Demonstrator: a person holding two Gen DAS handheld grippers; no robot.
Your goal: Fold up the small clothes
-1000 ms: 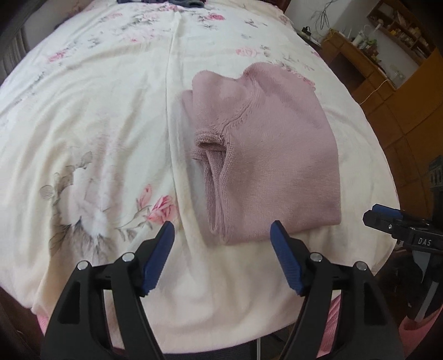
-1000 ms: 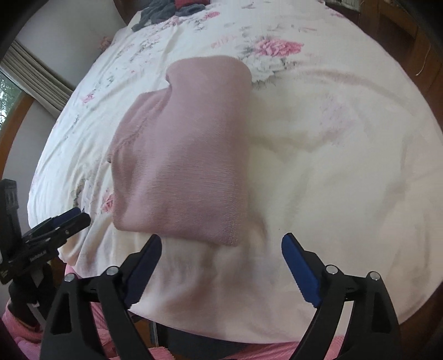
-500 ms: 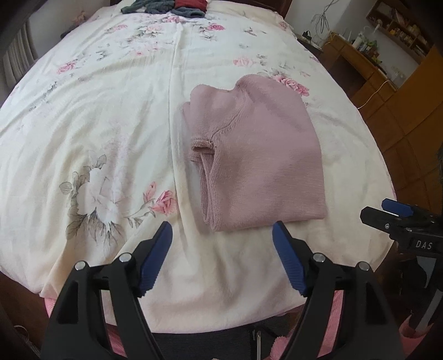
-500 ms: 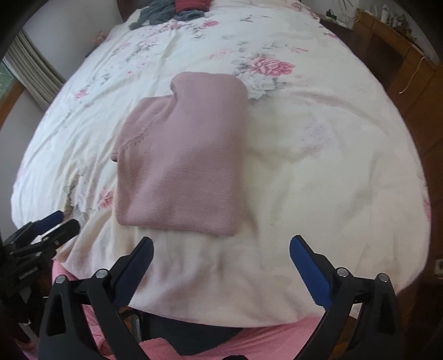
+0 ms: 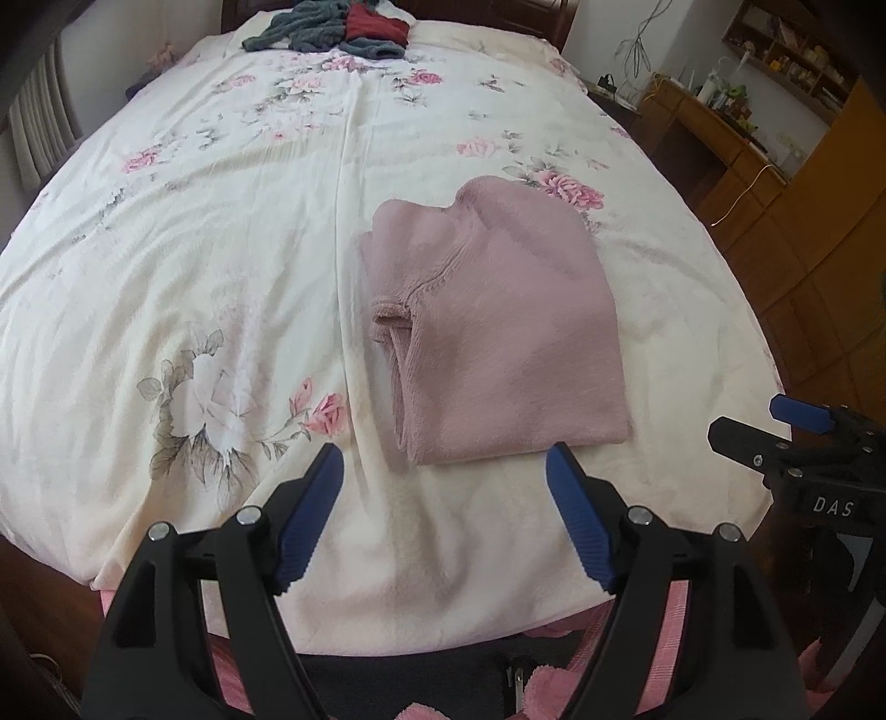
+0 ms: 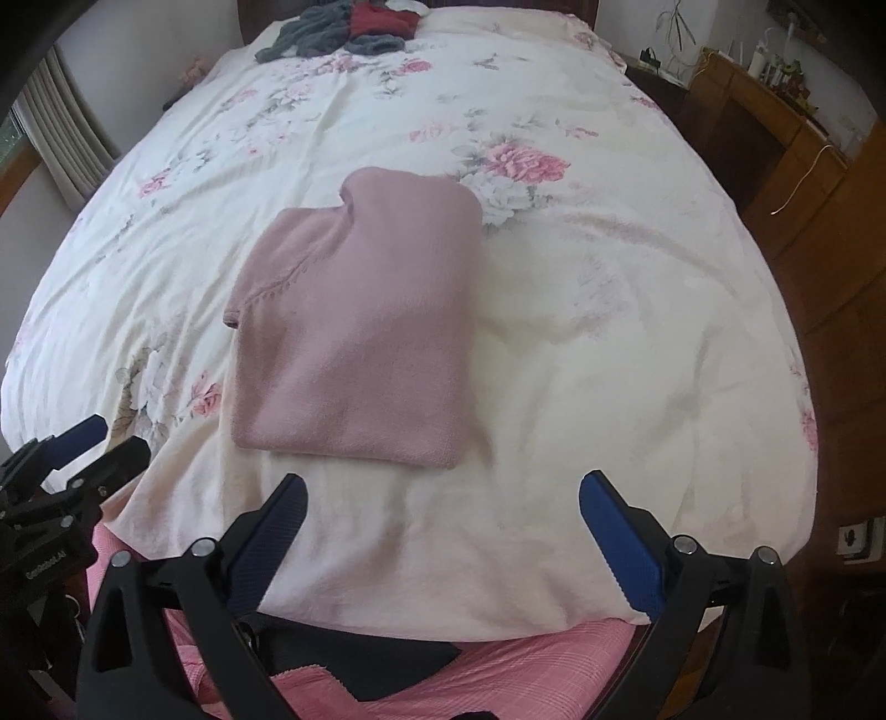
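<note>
Black jaws, ribbed blue pads [image 5: 310, 515]

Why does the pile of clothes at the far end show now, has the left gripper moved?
Yes. The left gripper pulled back from the sweater toward the bed's near edge.

One folded pink sweater [image 5: 498, 332], one clothes pile [image 5: 332, 27], two tongs [image 5: 443, 487] [image 6: 443, 509].

A wide bed [image 5: 232, 266] carries everything, spread with a cream cover printed with pink and grey flowers; a straight crease runs down the cover's middle; a folded pink sweater [image 5: 498, 332] lies flat on it near the foot edge, right of the crease; a loose heap of grey and dark red clothes [image 5: 338, 33] sits at the far head end, well apart from the sweater.
</note>
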